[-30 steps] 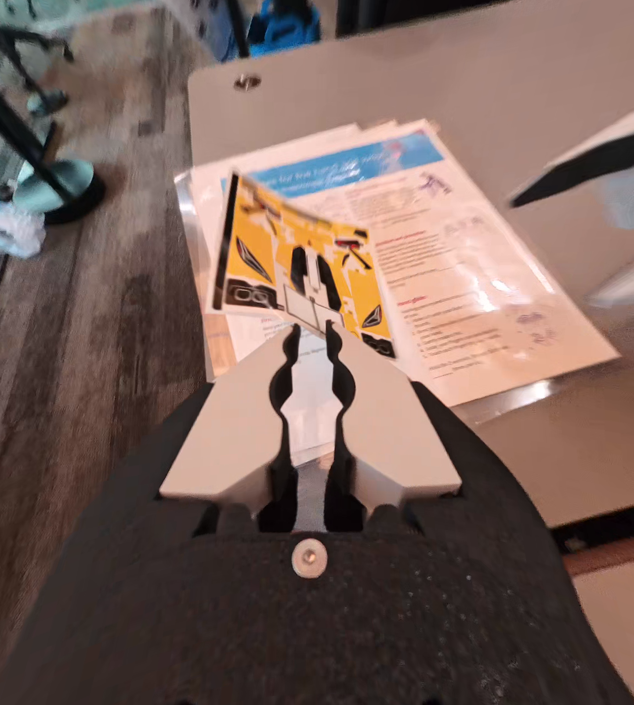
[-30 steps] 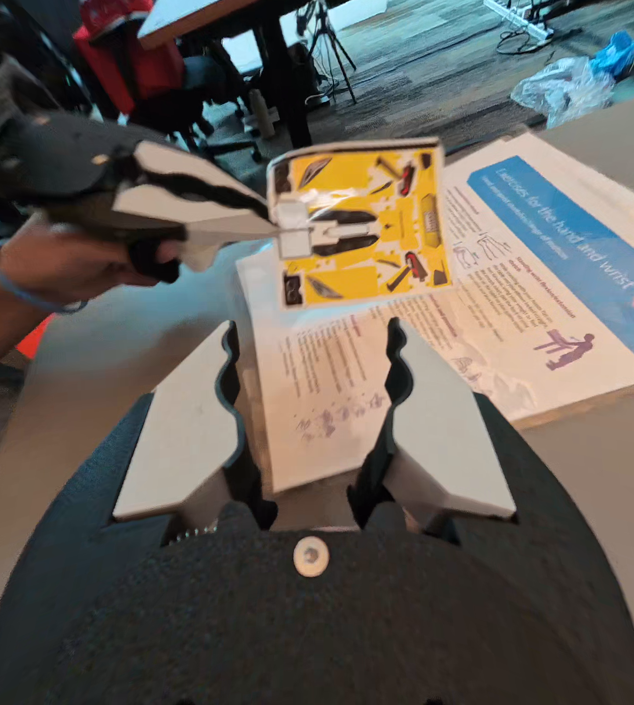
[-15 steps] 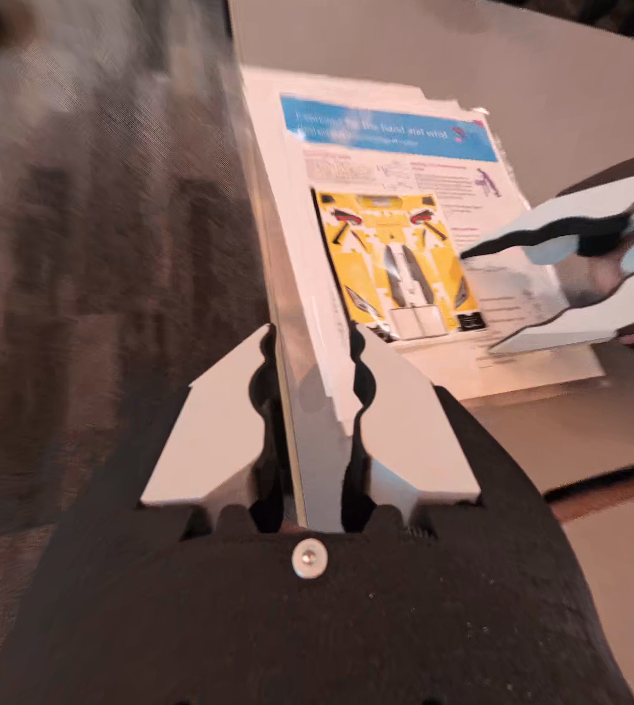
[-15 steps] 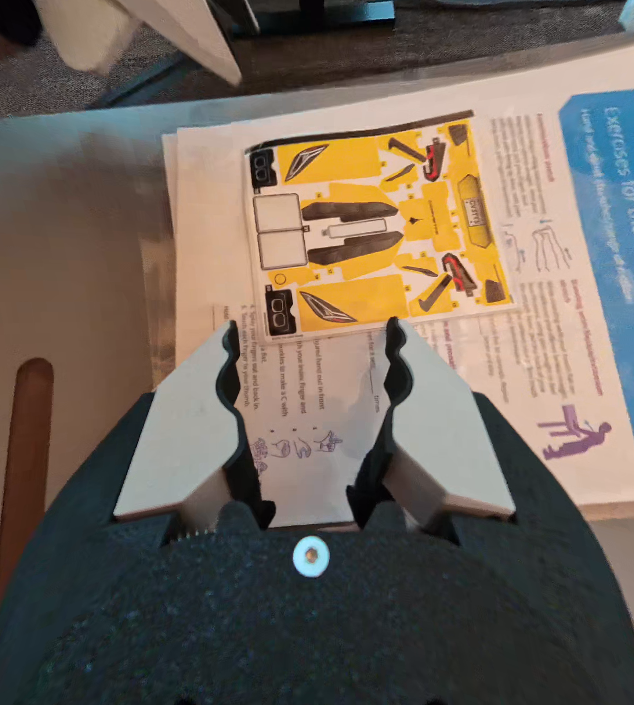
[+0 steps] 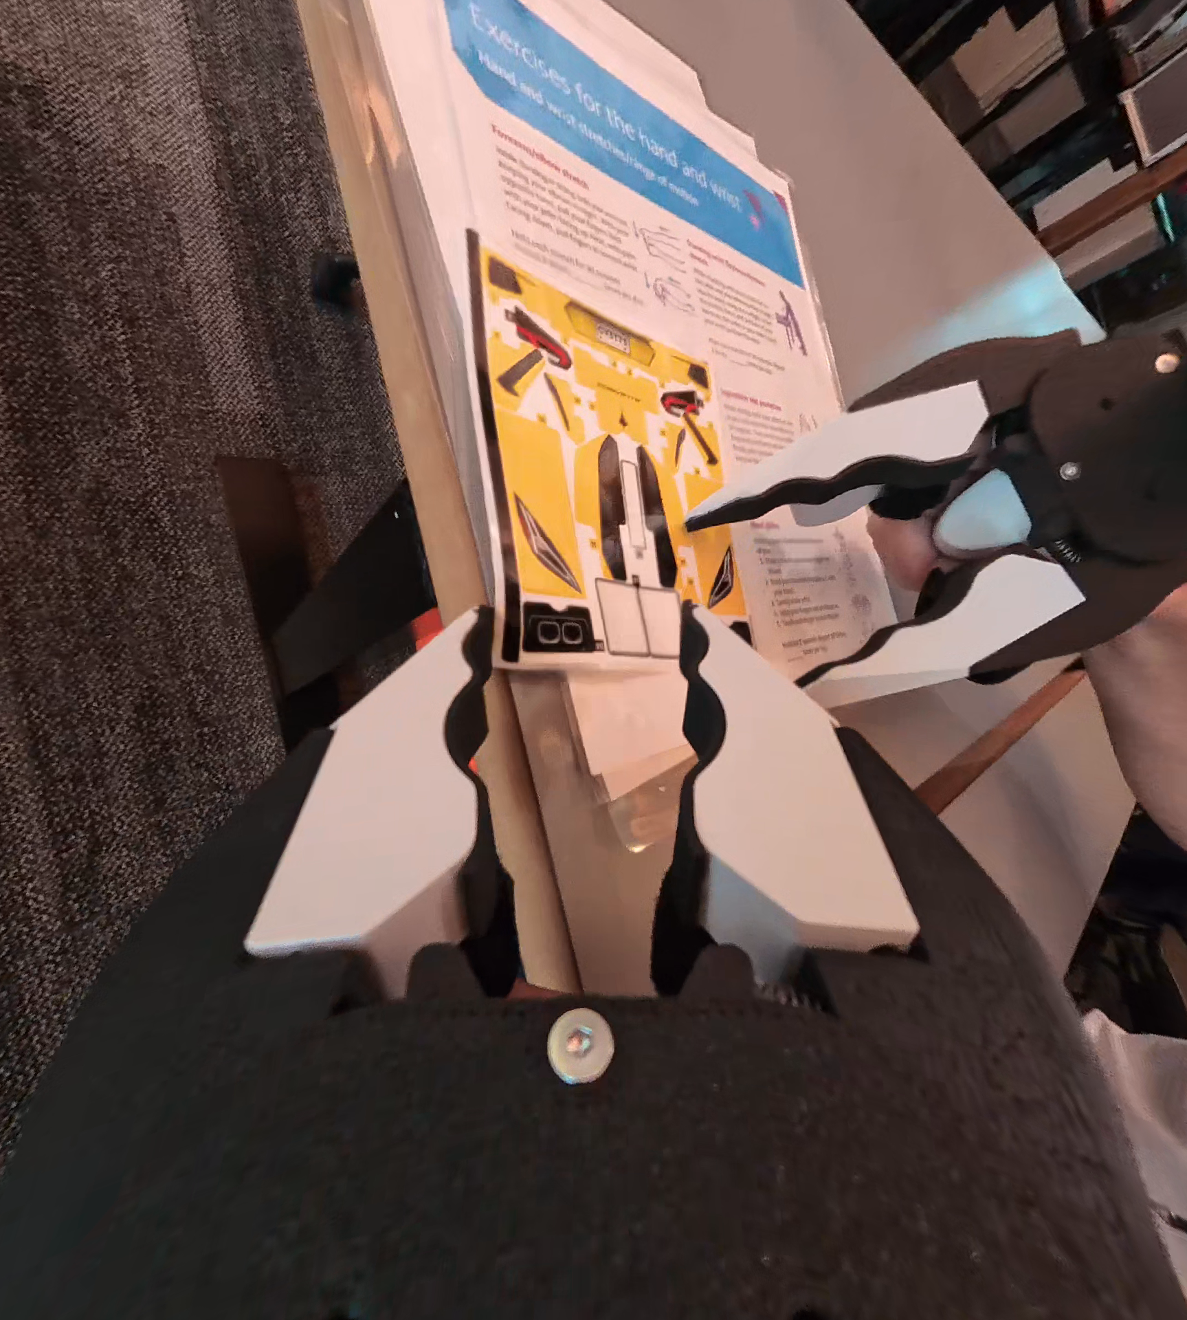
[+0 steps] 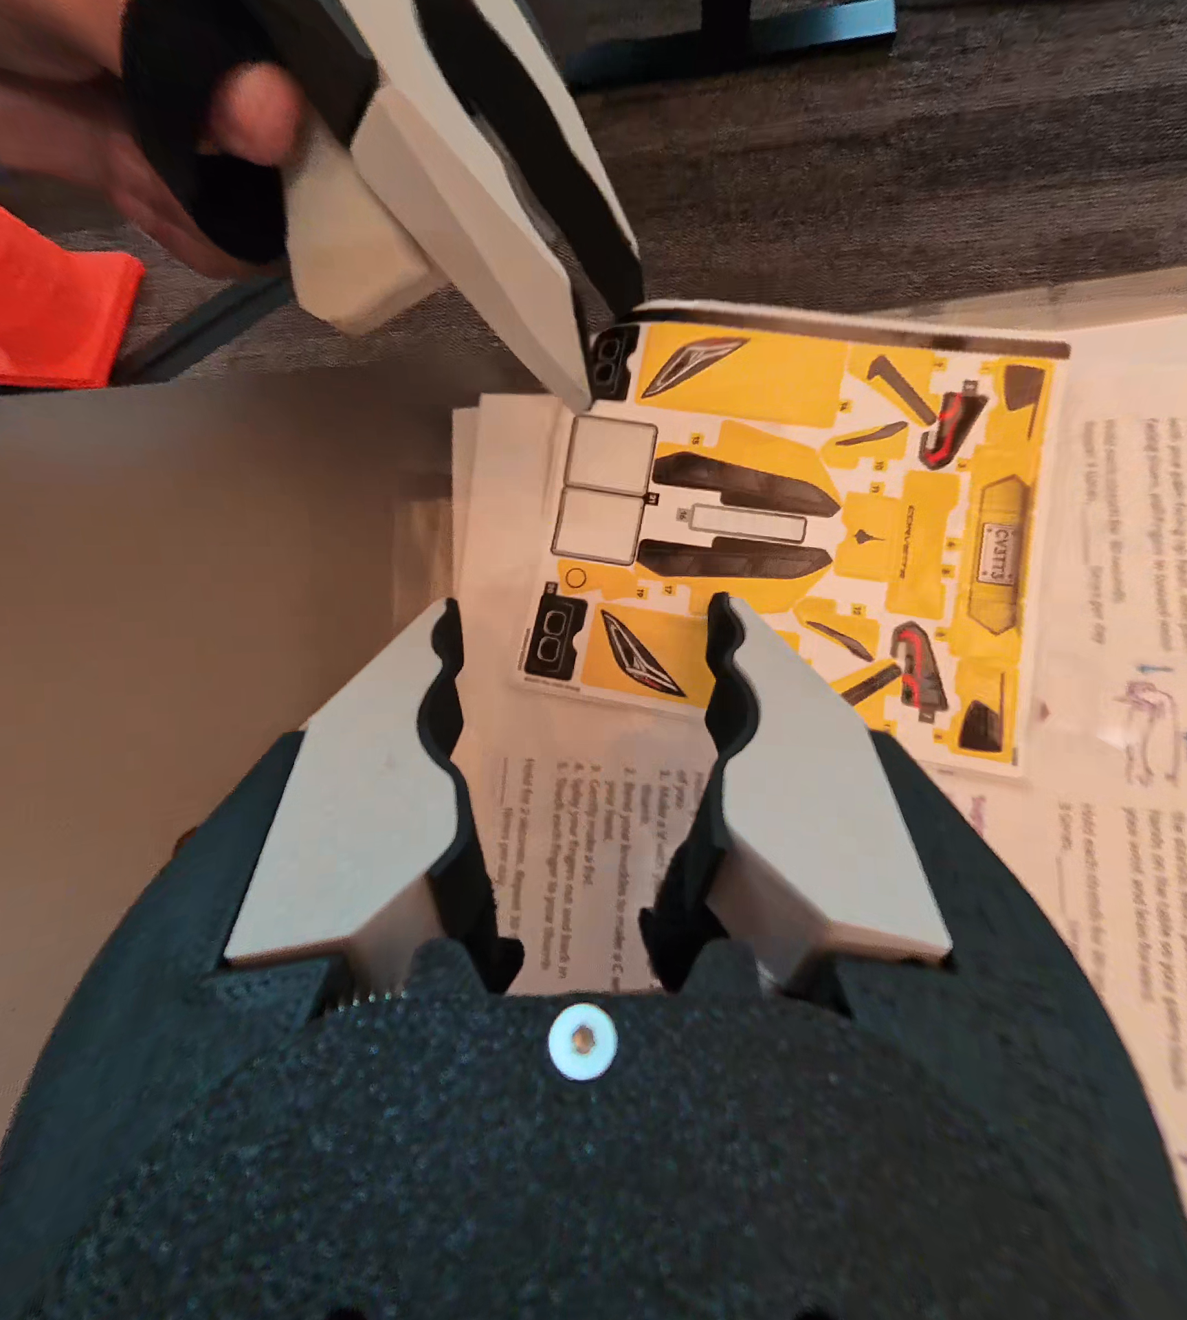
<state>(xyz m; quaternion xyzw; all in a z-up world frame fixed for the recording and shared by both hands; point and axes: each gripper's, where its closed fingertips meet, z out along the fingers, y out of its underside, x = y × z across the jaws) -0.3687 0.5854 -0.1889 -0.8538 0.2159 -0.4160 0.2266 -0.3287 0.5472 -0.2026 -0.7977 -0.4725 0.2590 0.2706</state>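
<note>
Though open, left claw [image 5: 579, 623] at sheet [image 5: 540, 464]

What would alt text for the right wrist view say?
An open grey-and-black claw hovers over a yellow car-parts sticker sheet lying on white printed pages on a beige table. A second claw touches the sheet's far corner.

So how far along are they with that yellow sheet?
Done: the yellow sticker sheet lies on the printed handout. In hand: nothing. The left gripper is open at the sheet's edge, and the right gripper is open just above it. What is left, the pictures do not tell.
</note>
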